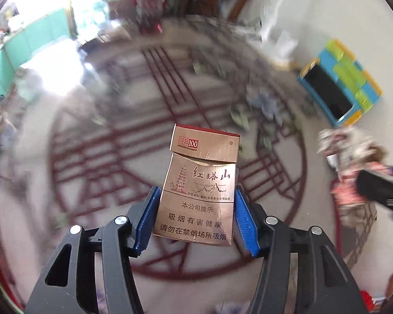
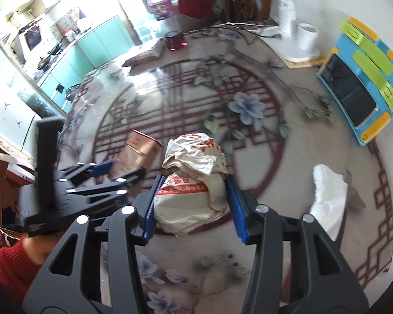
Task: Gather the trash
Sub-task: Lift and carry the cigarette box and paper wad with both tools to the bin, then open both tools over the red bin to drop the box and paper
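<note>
A copper-coloured cigarette pack (image 1: 199, 183) with a red top edge stands upright between the blue pads of my left gripper (image 1: 196, 191), which is shut on its two sides above the patterned table. My right gripper (image 2: 194, 180) is shut on a crumpled white paper wrapper (image 2: 194, 183) with red print, held just over the table. In the right wrist view the left gripper (image 2: 118, 168) and its cigarette pack (image 2: 138, 151) sit close on the left. In the left wrist view the wrapper (image 1: 351, 162) and the right gripper's black body show blurred at the right edge.
A crumpled white tissue (image 2: 327, 196) lies on the round floral table (image 2: 249, 110) to the right. A blue and yellow stand holding a phone (image 2: 353, 96) is at the far right, a white appliance base (image 2: 298, 41) and a red glass dish (image 2: 174, 40) at the back. A person's red sleeve (image 2: 10, 264) is at lower left.
</note>
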`<state>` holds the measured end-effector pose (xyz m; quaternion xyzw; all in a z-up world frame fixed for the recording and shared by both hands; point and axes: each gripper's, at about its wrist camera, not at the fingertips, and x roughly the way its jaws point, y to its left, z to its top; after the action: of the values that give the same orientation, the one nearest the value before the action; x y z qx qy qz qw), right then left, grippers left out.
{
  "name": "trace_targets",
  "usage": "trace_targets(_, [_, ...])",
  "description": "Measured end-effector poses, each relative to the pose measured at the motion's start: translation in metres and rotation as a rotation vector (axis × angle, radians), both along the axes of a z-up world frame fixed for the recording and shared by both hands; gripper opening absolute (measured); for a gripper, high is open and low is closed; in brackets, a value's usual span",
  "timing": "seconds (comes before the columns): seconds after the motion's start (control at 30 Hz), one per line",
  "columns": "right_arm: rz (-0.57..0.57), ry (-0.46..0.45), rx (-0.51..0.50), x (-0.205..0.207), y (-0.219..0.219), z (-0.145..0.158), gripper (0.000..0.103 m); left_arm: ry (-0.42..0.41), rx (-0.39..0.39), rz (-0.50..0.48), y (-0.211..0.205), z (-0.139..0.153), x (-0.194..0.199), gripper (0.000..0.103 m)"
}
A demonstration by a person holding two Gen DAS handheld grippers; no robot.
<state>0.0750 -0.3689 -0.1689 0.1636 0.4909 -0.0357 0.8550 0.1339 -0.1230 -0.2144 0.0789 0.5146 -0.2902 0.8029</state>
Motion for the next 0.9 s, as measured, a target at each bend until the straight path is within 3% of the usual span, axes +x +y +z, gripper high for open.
trace_targets(0.17, [0.086, -0.044, 0.004, 0.019, 0.047, 0.015, 0.046, -0.077, -0.044, 0.094, 0.062, 0.057, -0.012, 0.053])
trace_targets(0.4, [0.206, -0.074, 0.011, 0.038, 0.127, 0.03, 0.046, -0.156, -0.04, 0.208, 0.145, 0.09, -0.022, 0.053])
trace_targets(0.67, [0.339, -0.078, 0.017, 0.052, 0.229, 0.037, 0.046, -0.153, -0.038, 0.349, 0.249, 0.091, -0.02, 0.053])
trace_targets(0.9, [0.493, -0.049, 0.06, 0.065, 0.331, 0.026, 0.046, -0.141, 0.012, 0.512, 0.355, 0.076, -0.018, 0.053])
